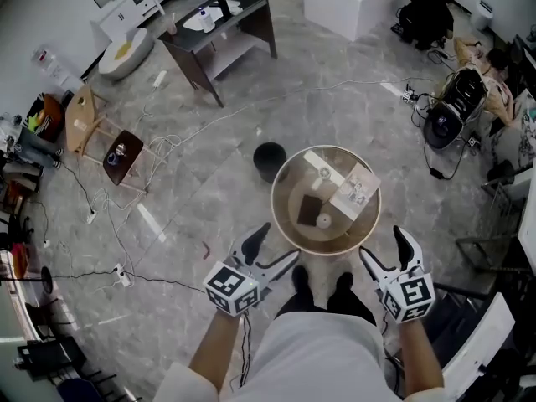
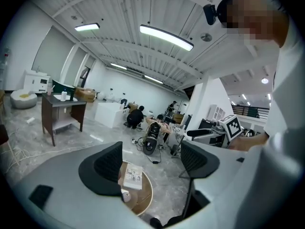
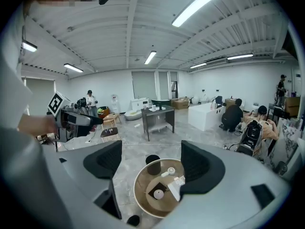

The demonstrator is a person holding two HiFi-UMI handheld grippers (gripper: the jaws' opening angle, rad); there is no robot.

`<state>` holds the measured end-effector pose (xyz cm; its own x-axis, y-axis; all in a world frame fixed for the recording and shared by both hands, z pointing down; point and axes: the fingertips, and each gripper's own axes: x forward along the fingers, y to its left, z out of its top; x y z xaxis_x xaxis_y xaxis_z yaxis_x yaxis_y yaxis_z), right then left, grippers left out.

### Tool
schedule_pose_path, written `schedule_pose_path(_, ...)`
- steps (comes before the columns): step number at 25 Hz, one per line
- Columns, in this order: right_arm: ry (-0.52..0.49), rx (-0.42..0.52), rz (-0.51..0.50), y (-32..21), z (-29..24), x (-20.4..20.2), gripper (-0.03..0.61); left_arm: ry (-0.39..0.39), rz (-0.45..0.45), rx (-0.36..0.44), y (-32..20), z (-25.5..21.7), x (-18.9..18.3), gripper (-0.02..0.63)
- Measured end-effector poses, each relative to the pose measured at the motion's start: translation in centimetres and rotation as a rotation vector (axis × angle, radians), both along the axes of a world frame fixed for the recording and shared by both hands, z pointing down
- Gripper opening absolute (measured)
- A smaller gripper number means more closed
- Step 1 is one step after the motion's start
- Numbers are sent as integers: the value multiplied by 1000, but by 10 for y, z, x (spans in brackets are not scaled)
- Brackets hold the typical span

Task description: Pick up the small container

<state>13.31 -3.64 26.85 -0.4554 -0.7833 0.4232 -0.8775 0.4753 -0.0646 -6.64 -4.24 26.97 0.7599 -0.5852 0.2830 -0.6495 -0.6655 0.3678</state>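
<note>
Pictured from overhead: a broad grey marbled floor (image 1: pixel 209 182), strewn with cables. At the far side, a dark side table (image 1: pixel 222 19) and a white cabinet (image 1: pixel 343 7), well apart. At centre, a round wooden table (image 1: pixel 289 187), with a black cylinder (image 1: pixel 270 159) just beside its far-left rim.

Held out at the table's near edge, the left gripper (image 1: pixel 278 243) and the right gripper (image 1: pixel 383 245), one to each side, each on a white-sleeved arm, both clear of the tabletop. In the left gripper view, jaws spread wide and closed on nothing, with only floor and one edge of the table (image 2: pixel 143 202) low in the gap. In the right gripper view, jaws equally wide and free, framing the whole tabletop (image 3: pixel 138 194) far below.

On the table's right half, a printed booklet (image 1: pixel 355 189). Just beside it toward centre, a dark square mat (image 1: pixel 308 208). Farther back, a small white item (image 1: pixel 324 172), too small to identify. Standing on the mat's near-right corner, the small container (image 1: pixel 323 220), white and round, well apart from both grippers, and visible between the right jaws (image 3: pixel 158 193).
</note>
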Motion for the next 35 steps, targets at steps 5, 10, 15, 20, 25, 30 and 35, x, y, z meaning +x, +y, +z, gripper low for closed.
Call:
schedule_pose_path(5, -14, -8, -37, -14, 6, 13, 400, -20, -20, -7, -8, 8, 13, 387)
schedule_pose_path(10, -36, -4, -109, -39, 29, 30, 393, -58, -78, -24, -20, 30, 31, 389)
schedule_pose_path(15, -31, -52, -185, -63, 64, 37, 393, -56, -152, -62, -36, 57, 41, 390)
schedule_pose_path(20, -38, -93, -251, -84, 97, 40, 393, -49, -182, -92, -50, 86, 62, 390)
schedule_pose_path(25, -37, -120, -312, -100, 130, 28, 393, -50, -191, -128, -61, 124, 69, 389)
schedule_pose_path(30, -34, -150, -376, -107, 167, 15, 391, -54, -203, -164, -69, 168, 70, 388)
schedule_pose_path(35, -34, -185, -438, -113, 210, -2, 385, -44, -219, -190, -82, 206, 69, 390)
